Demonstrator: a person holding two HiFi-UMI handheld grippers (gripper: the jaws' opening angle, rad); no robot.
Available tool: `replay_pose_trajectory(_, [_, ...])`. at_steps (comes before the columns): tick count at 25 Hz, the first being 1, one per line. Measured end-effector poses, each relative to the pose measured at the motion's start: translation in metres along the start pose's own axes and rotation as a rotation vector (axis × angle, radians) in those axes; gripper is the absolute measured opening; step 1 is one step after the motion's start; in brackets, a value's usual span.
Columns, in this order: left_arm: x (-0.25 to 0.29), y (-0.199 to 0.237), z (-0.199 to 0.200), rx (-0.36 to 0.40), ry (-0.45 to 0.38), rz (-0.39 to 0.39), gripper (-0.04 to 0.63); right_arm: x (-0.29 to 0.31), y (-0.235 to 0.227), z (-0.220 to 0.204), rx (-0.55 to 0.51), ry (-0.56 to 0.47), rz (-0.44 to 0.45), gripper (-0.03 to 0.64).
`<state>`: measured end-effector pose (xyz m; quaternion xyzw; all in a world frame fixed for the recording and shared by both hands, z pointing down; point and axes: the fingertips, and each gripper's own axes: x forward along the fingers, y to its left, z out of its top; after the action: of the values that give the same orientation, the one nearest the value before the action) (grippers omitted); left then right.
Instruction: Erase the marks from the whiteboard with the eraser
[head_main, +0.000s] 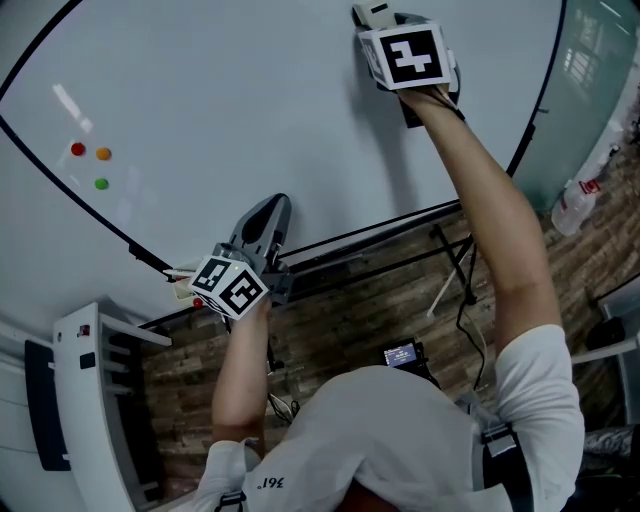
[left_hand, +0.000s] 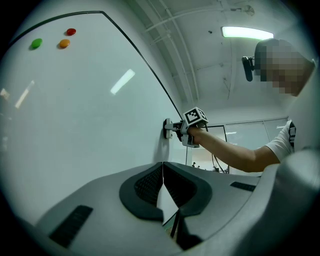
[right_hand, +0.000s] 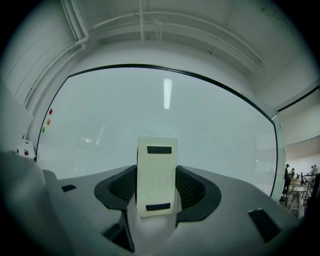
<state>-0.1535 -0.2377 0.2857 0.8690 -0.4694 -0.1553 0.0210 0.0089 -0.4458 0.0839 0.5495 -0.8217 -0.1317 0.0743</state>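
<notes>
The whiteboard (head_main: 250, 90) fills the upper head view, and I see no marks on its surface. My right gripper (head_main: 376, 20) is at the top, shut on a white block eraser (head_main: 371, 13) pressed flat to the board. The right gripper view shows the eraser (right_hand: 156, 175) upright between the jaws of the right gripper (right_hand: 156, 186), facing the whiteboard (right_hand: 165, 110). My left gripper (head_main: 264, 222) hangs near the board's lower edge, its jaws shut with nothing between them. The left gripper view shows the left gripper (left_hand: 162, 176) with its pads touching, and the right gripper (left_hand: 176, 130) at the board.
Red (head_main: 78, 149), orange (head_main: 103, 153) and green (head_main: 101, 184) magnets sit on the board's left part. A white rack (head_main: 95, 400) stands at the lower left. A spray bottle (head_main: 572, 205) and stand legs (head_main: 455, 272) lie over the wood floor (head_main: 380, 310).
</notes>
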Motion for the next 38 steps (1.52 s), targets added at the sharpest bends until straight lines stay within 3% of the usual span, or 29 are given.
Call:
replay_pose_trajectory(8, [0.0,0.0,0.0,0.007,-0.008,0.008,0.008,-0.003,-0.016,-0.006,0.0,0.005,-0.025,0.255])
replay_pose_trajectory(15, [-0.008,0.01,0.004,0.002,-0.012,0.026,0.008,-0.007,-0.042,-0.005,0.061,-0.019,-0.095,0.256])
replay_pose_trajectory(29, [-0.043,0.061,0.042,0.048,-0.051,0.088,0.008,-0.017,-0.051,0.001,0.121,-0.035,-0.151,0.256])
replay_pose_trajectory(33, [-0.051,0.068,0.045,0.042,-0.055,0.1,0.008,-0.019,-0.02,0.011,0.103,-0.053,-0.112,0.256])
replay_pose_trajectory(38, [-0.063,0.065,0.045,0.039,-0.049,0.106,0.008,-0.019,0.051,0.032,0.055,-0.084,-0.006,0.256])
